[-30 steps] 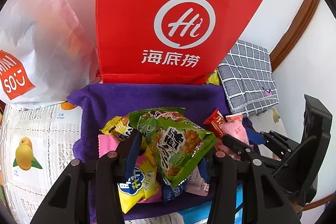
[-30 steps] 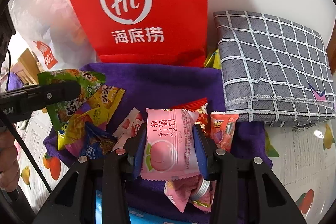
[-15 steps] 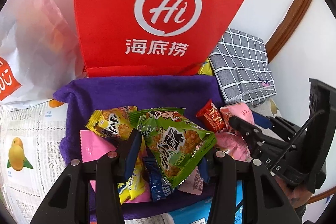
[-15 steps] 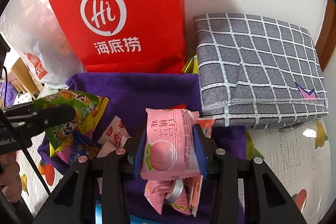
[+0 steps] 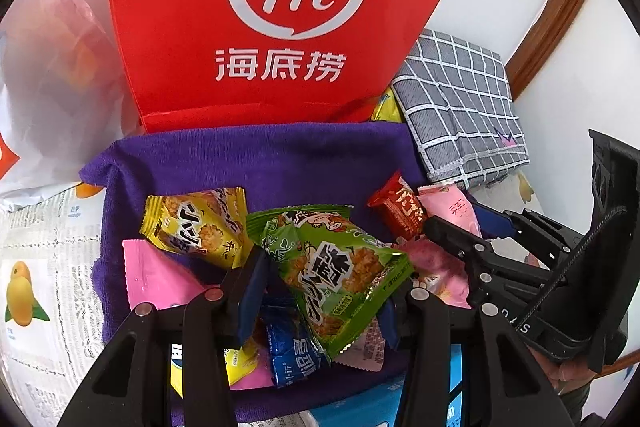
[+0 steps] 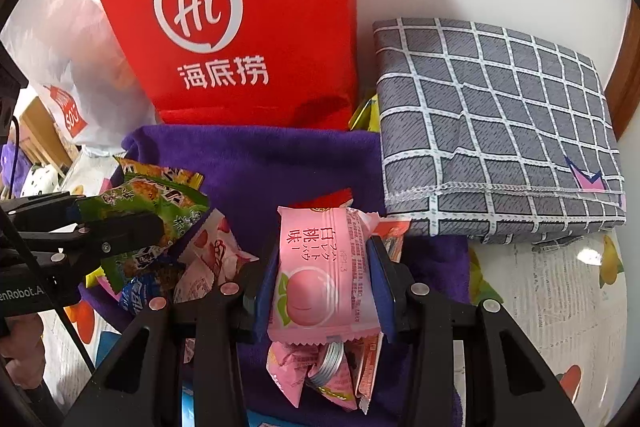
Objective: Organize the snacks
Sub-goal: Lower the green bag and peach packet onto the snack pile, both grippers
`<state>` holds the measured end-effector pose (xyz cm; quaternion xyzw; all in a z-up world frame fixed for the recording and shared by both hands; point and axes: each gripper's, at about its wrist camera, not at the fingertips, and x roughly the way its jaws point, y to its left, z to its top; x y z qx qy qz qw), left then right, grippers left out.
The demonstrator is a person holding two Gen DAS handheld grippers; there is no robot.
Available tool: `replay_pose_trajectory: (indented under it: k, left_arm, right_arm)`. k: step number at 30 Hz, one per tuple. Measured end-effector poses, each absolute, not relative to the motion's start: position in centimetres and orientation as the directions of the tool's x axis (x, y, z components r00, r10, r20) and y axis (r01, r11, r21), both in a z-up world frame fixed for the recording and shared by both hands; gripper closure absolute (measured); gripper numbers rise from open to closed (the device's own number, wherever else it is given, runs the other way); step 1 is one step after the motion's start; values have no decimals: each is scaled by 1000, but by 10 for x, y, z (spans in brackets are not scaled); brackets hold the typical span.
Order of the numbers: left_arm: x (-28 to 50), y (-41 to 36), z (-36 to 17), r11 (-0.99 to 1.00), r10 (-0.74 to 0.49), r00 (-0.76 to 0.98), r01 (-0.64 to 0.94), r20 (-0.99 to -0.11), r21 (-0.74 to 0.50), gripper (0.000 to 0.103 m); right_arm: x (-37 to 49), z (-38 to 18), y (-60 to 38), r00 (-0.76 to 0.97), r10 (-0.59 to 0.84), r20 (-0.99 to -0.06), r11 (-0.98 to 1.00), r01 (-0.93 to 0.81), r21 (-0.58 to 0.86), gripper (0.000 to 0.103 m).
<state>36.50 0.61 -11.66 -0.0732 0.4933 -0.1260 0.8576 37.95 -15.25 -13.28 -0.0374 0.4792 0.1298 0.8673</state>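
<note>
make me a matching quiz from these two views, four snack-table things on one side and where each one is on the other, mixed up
Things:
1. green snack pack
2. pink peach pack
3. red paper bag
4. grey checked cloth

Places:
A. standing behind the purple towel
B. clamped in the right tongs
C. folded, right of the red bag
D. clamped in the left tongs

Pairs: 1-D, 2-B, 3-A, 4-C

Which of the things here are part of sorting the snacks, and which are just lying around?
Part of the job:
green snack packet in the left gripper
pink peach packet in the right gripper
yellow snack packet
red snack packet
blue candy packet

Lying about:
red paper bag
grey checked cloth
purple towel
white plastic bag
</note>
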Motion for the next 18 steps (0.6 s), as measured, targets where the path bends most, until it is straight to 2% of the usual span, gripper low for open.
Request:
replay_pose_trajectory:
  k: [18]
  left_arm:
    - [373, 3, -131, 969, -248, 446, 127, -860, -213, 57]
  right_arm:
    - [384, -149, -146, 467, 179, -866, 962, -268, 54, 61]
